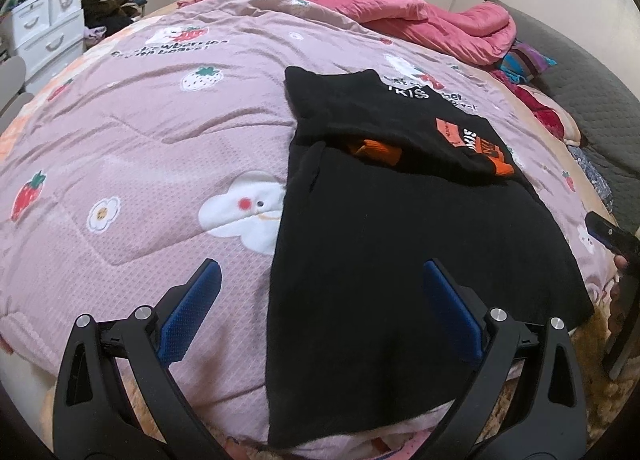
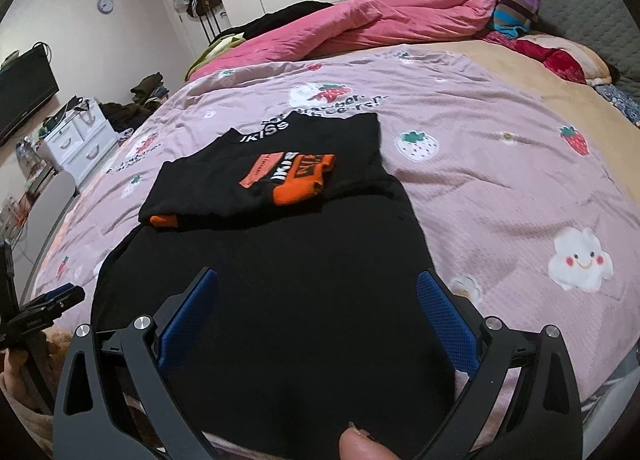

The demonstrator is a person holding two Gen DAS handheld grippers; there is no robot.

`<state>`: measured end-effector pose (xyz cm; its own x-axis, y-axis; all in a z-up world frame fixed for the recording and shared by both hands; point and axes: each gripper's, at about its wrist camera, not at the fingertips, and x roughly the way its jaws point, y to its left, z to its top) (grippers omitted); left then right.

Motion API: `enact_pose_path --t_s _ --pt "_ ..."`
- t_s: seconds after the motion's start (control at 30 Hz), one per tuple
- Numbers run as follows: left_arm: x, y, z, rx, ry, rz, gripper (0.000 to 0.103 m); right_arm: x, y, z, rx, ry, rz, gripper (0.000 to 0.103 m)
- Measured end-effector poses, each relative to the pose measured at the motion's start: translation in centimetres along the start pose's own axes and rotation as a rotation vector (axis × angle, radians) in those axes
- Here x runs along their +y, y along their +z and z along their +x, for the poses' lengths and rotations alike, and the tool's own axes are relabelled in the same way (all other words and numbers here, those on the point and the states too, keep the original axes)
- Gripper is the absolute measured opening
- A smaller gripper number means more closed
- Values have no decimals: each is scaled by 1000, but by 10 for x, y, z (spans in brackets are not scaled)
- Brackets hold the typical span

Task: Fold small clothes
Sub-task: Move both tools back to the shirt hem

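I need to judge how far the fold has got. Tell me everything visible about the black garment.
The black garment lies flat on the pink quilt, a soft knit by its look. Its far part is folded over, showing orange cuffs, an orange patch and white lettering at the collar. The near part is spread smooth towards the bed's edge. Both grippers are open above it, not holding it.

Brightness: even indoor light, moderately bright in both views; its source lies outside the frames.
Shadows: soft and faint in the creases of the pink quilt (image 1: 168, 131).
Glare: small highlights on the metal pins of the gripper fingers (image 2: 188, 320).
Dark areas: the black garment (image 2: 280, 280) swallows detail; its folds can barely be read.
Distortion: strong fisheye bending, black vignette at 2 and 10 o'clock.
Focus: the fingertip (image 2: 362, 446) at 6 o'clock looks blurred, perhaps too close.
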<state>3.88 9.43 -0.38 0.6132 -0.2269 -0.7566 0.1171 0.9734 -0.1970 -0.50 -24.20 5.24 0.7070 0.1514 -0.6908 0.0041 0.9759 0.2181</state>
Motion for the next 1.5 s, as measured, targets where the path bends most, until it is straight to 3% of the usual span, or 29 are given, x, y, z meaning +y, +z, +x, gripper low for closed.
enact_pose_path --t_s 0.6,1.07,1.23,1.37,1.5 --pt "5 -24 -11 47 26 13 94 -26 -23 -15 55 -29 2 99" --pt "14 -43 -6 104 -71 -58 94 -40 -41 -19 82 -39 10 99" --pt "10 -45 -10 110 -131 -63 89 -40 -46 -19 98 -44 -7 99" --pt "5 -49 -4 144 -143 -45 78 -43 -52 -20 107 -44 -8 99" --pt "0 -51 0 153 -141 -33 77 -46 -56 -21 120 -31 -3 99"
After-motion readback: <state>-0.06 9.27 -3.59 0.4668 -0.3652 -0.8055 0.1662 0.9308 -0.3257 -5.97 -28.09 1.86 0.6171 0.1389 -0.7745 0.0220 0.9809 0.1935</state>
